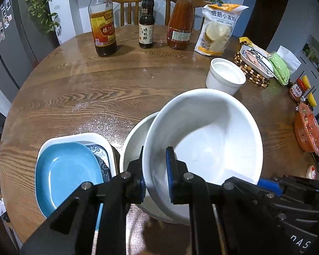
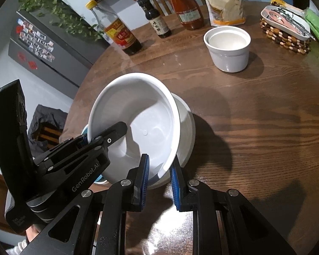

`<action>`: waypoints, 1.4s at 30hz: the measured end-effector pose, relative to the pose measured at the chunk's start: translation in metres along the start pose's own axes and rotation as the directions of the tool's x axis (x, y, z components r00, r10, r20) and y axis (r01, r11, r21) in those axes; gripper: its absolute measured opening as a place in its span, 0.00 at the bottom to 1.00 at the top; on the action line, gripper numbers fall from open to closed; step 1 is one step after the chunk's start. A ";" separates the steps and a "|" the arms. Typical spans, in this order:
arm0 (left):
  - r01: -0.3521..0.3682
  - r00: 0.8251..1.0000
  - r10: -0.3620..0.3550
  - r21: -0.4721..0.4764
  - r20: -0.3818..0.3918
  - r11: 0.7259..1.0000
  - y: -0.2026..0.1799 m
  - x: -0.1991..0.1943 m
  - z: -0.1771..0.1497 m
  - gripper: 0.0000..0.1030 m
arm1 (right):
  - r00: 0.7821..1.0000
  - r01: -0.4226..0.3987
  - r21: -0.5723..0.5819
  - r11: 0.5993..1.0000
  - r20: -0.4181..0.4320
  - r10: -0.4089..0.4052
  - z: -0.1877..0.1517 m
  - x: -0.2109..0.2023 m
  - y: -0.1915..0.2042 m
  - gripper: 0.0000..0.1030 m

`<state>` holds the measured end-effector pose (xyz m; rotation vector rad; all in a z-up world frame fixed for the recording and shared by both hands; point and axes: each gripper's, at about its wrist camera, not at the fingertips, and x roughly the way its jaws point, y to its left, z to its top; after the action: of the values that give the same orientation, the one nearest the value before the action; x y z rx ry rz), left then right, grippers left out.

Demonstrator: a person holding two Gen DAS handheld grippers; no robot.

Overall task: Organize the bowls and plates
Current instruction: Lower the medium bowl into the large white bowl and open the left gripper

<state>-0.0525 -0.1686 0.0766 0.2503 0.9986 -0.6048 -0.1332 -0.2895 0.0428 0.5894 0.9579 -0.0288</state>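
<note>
A large white bowl [image 1: 212, 131] [image 2: 138, 110] hangs tilted over a second white bowl [image 1: 131, 146] [image 2: 188, 131] that stands on the round wooden table [image 1: 95, 85]. My left gripper [image 1: 156, 150] [image 2: 104, 136] is shut on the tilted bowl's left rim. My right gripper [image 2: 159, 159] [image 1: 270, 186] is shut on its near rim, one pad inside and one outside. Left of the bowls, a blue plate [image 1: 66, 170] lies on a blue-and-white patterned plate [image 1: 100, 153] inside a white rectangular dish [image 1: 78, 137]. Two small nested white bowls [image 1: 225, 76] [image 2: 229, 48] stand further back.
Three sauce bottles [image 1: 145, 25] and a flour bag [image 1: 218, 29] line the far side. A white tray on a beaded trivet [image 1: 253, 68], a green packet, jars [image 1: 296, 89] and an orange-lidded container [image 1: 307, 131] crowd the right edge. Wooden chairs stand behind the table.
</note>
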 end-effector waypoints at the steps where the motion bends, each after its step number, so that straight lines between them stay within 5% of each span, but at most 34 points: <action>1: -0.001 1.000 0.001 0.001 -0.003 1.000 0.000 0.001 0.000 0.13 | 1.000 0.001 0.001 1.000 -0.003 -0.001 0.000 0.001 0.000 0.21; 42: -0.008 0.997 0.008 0.010 -0.077 1.000 0.007 0.035 0.002 0.17 | 0.998 0.040 0.015 0.999 -0.056 -0.039 0.006 0.018 0.001 0.21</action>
<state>-0.0337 -0.1766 0.0476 0.2880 1.0691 -0.5964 -0.1174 -0.2877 0.0318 0.5889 1.0240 -0.0555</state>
